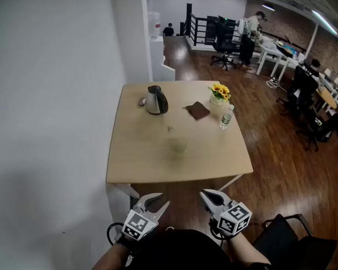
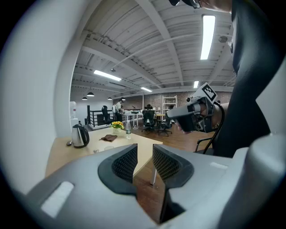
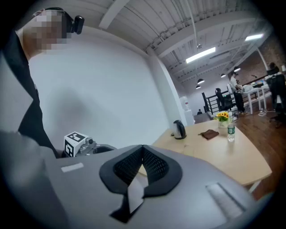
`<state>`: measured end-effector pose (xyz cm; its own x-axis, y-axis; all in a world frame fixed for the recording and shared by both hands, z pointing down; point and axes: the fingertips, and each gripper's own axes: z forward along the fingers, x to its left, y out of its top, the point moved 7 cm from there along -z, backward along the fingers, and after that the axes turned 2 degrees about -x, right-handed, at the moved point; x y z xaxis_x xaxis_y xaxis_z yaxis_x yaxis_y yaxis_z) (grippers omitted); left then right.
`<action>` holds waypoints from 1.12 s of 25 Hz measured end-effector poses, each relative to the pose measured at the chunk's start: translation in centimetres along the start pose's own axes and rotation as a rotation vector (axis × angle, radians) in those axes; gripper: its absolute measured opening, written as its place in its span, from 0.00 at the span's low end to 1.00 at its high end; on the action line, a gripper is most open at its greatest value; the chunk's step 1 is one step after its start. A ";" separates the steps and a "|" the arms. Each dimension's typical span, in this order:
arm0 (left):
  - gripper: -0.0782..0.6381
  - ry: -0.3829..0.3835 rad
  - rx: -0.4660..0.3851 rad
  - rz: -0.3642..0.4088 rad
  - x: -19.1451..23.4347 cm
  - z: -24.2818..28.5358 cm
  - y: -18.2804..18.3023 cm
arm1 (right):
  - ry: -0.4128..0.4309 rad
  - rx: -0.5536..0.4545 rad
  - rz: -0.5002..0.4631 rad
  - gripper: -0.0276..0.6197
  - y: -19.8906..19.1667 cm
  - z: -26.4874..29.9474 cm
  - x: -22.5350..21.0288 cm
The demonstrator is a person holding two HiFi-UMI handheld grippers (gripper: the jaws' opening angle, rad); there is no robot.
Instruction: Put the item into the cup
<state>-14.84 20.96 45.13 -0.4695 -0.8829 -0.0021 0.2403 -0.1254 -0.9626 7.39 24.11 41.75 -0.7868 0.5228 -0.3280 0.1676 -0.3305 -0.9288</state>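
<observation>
A clear cup (image 1: 178, 144) stands near the middle of the light wooden table (image 1: 135, 158). A small pale item (image 1: 170, 129) lies just behind it, too small to make out. Both grippers hang below the table's near edge, in front of the person's body and well short of the cup. My left gripper (image 1: 163, 199) has a gap between its jaws and holds nothing; the left gripper view shows the same empty gap (image 2: 145, 150). My right gripper (image 1: 203, 194) is shut with its pads together (image 3: 143, 150) and nothing between them.
On the far half of the table stand a steel kettle (image 1: 157, 100), a brown cloth (image 1: 198, 110), a pot of yellow flowers (image 1: 219, 93) and a water bottle (image 1: 226, 117). A white wall runs along the left. A black chair (image 1: 298, 241) stands at the lower right.
</observation>
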 end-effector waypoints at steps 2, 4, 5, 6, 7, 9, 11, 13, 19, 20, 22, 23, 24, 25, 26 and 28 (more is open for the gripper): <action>0.25 -0.003 -0.005 0.002 0.9 -0.3 0.0 | -0.014 -0.003 0.012 0.05 0.4 0.9 0.2; 0.25 -0.006 -0.010 0.005 1.8 -0.5 0.0 | -0.022 -0.010 0.020 0.05 0.6 1.7 0.5; 0.25 -0.009 -0.011 0.007 2.3 -0.6 -0.1 | -0.024 -0.013 0.022 0.05 0.6 2.1 0.6; 0.25 -0.010 -0.011 0.008 2.6 -0.7 -0.2 | -0.026 -0.015 0.024 0.05 0.5 2.4 0.7; 0.25 -0.011 -0.012 0.008 3.0 -0.7 -0.4 | -0.029 -0.015 0.026 0.05 0.4 2.7 0.8; 0.25 -0.012 -0.013 0.004 3.6 -0.7 -0.6 | -0.031 -0.014 0.029 0.05 0.2 3.2 0.7; 0.25 -0.014 -0.014 -0.005 4.0 -0.7 -0.7 | -0.028 -0.012 0.026 0.05 0.0 3.6 0.5; 0.25 -0.016 -0.012 -0.009 4.5 -0.5 -0.9 | -0.030 -0.009 0.027 0.05 0.0 4.0 0.1; 0.25 0.000 -0.005 -0.023 6.2 1.0 -1.1 | -0.030 0.004 0.031 0.05 1.0 5.6 -1.8; 0.25 0.004 -0.002 -0.027 6.6 1.3 -1.1 | -0.024 0.005 0.030 0.05 1.2 6.0 -2.2; 0.25 0.014 0.003 -0.031 7.4 2.1 -1.2 | -0.009 0.006 0.025 0.05 1.5 6.9 -3.3; 0.25 0.019 0.005 -0.033 7.9 2.6 -1.2 | -0.004 0.009 0.023 0.05 1.7 7.5 -3.9; 0.25 0.025 0.007 -0.035 8.4 3.1 -1.2 | 0.000 0.012 0.022 0.05 1.8 8.1 -4.6; 0.25 0.031 0.009 -0.038 9.0 3.7 -1.1 | 0.004 0.016 0.019 0.05 2.1 8.7 -5.4; 0.25 0.038 0.012 -0.041 9.5 4.4 -1.0 | 0.011 0.020 0.014 0.05 2.3 9.3 -6.3; 0.25 0.050 0.022 -0.045 10.3 5.8 -0.8 | 0.033 0.023 0.006 0.06 3.0 10.5 -8.0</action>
<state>-14.94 9.32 47.45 -0.5224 -0.8523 0.0270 0.2366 -0.1753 -0.9557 7.93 10.71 43.43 -0.7656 0.5466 -0.3393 0.1582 -0.3513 -0.9228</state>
